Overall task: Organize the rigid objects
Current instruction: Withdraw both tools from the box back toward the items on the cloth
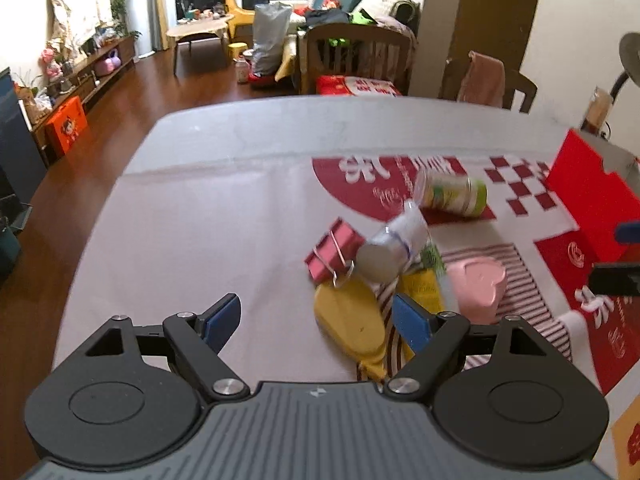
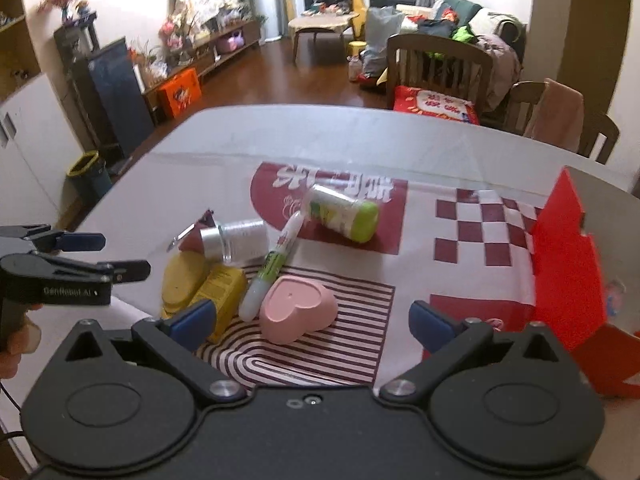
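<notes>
Pile (image 2: 248, 264): lay jumbled on the mat (image 2: 320, 348), beside the red box (image 2: 568, 264).
Left gripper (image 1: 316, 320): gaped wide, empty.
Right gripper (image 2: 312, 320): same, above the pink heart (image 2: 298, 312).
Risk: grabbing one piece might roll the jar (image 2: 236, 240) or bottle (image 2: 344, 212).

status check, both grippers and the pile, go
Left gripper open, empty. Right gripper open, empty, nearest the pink heart dish. Pile untouched beside red box. Nothing blocking.
</notes>
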`<state>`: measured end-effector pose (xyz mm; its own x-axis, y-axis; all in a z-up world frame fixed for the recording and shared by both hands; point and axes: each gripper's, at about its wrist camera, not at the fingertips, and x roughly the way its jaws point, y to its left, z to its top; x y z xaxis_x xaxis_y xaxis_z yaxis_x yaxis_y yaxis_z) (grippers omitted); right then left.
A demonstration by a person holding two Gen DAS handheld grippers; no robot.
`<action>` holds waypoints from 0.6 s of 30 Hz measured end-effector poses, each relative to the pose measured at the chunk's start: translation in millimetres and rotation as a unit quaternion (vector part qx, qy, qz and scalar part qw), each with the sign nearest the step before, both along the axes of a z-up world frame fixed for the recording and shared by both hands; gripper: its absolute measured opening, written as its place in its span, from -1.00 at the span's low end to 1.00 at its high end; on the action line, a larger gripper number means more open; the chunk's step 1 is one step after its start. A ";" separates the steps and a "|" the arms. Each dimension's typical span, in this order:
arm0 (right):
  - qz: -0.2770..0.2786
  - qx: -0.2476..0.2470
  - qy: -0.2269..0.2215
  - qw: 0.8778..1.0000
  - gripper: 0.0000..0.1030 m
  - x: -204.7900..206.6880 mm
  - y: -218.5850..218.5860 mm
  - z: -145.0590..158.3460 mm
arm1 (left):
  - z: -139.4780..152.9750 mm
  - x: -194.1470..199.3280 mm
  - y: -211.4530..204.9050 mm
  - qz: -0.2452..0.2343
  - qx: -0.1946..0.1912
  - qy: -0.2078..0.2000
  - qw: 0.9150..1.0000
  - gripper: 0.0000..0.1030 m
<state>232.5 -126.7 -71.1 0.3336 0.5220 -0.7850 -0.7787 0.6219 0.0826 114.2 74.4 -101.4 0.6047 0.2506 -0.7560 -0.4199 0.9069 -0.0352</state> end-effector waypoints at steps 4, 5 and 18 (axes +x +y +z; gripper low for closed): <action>0.016 -0.025 -0.002 1.000 0.98 -0.7 15.4 -18.2 | -23.0 3.0 -1.2 0.000 -0.010 0.010 1.000 0.61; 0.020 -0.032 -0.002 0.999 0.96 -0.2 19.5 -23.8 | -27.5 3.4 -0.9 0.002 -0.013 0.011 1.000 0.61; 0.063 -0.097 -0.007 0.993 0.78 10.6 55.3 -74.6 | -58.7 24.8 -2.2 0.001 -0.018 0.015 1.000 0.62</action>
<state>243.1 -71.5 -145.7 0.2865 0.3997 -0.8707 -0.8515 0.5227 -0.0402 139.0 72.2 -160.2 0.5818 0.2239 -0.7819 -0.4228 0.9045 -0.0556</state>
